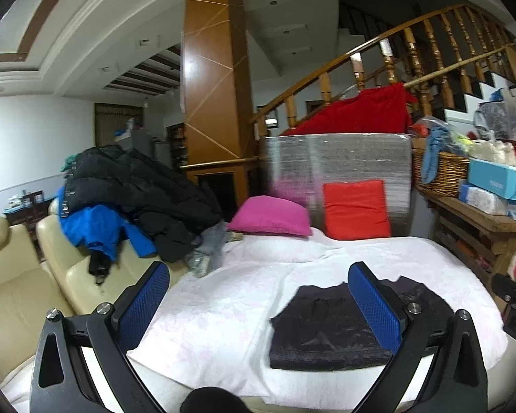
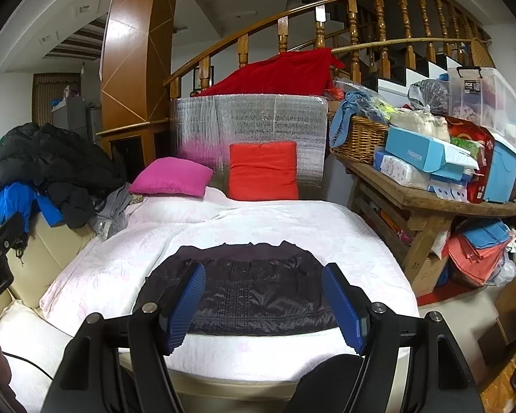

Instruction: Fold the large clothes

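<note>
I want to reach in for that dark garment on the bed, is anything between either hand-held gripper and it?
Nothing visible. The dark garment lies flat on the white bedspread, with the right hand-held gripper open just above it and the left hand-held gripper open beside it. The pink pillow and red cushion sit farther back.

Two claws are in view, the left claw [image 1: 258, 292] and the right claw [image 2: 263, 296], each with two blue-padded fingers. One folded dark garment [image 2: 244, 289] lies on the one bed [image 2: 120, 265]. Two cushions sit at its head: one pink cushion [image 2: 170, 176] and one red cushion [image 2: 263, 170]. One pile of jackets [image 1: 120, 199] is heaped on the cream sofa [image 1: 13, 296]. One wicker basket [image 2: 359, 137] and one clear storage box [image 2: 488, 99] stand on the one wooden desk [image 2: 426, 199].
</note>
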`<state>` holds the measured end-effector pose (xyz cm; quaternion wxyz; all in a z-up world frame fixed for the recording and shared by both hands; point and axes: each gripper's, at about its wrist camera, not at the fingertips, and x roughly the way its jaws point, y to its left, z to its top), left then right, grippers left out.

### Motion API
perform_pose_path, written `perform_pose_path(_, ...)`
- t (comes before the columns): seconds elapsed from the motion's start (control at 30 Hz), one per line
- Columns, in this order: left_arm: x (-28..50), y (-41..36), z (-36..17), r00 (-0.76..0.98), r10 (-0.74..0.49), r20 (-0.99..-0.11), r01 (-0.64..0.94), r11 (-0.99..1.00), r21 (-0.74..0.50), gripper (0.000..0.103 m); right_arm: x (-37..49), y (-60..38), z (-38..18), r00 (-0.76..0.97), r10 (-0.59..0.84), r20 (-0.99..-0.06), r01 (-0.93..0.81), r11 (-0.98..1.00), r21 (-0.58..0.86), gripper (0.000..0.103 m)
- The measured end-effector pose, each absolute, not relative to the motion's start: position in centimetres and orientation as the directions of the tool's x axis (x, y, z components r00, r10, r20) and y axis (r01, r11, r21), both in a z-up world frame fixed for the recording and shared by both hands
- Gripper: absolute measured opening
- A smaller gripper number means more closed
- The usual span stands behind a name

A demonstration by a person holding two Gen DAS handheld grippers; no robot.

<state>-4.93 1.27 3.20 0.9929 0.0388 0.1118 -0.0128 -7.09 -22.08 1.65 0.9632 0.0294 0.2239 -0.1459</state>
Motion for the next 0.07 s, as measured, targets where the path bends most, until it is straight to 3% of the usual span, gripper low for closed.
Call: perform_pose_path(0.07, -3.48, 1.6, 2.89, 0.973, -0.014, -0.229, 0.029, 0.998, 0.062, 0.103, -6.16, -22.84, 1.3, 0.852, -0.265, -0.451, 0.29, 0.957, -0.015, 0.074)
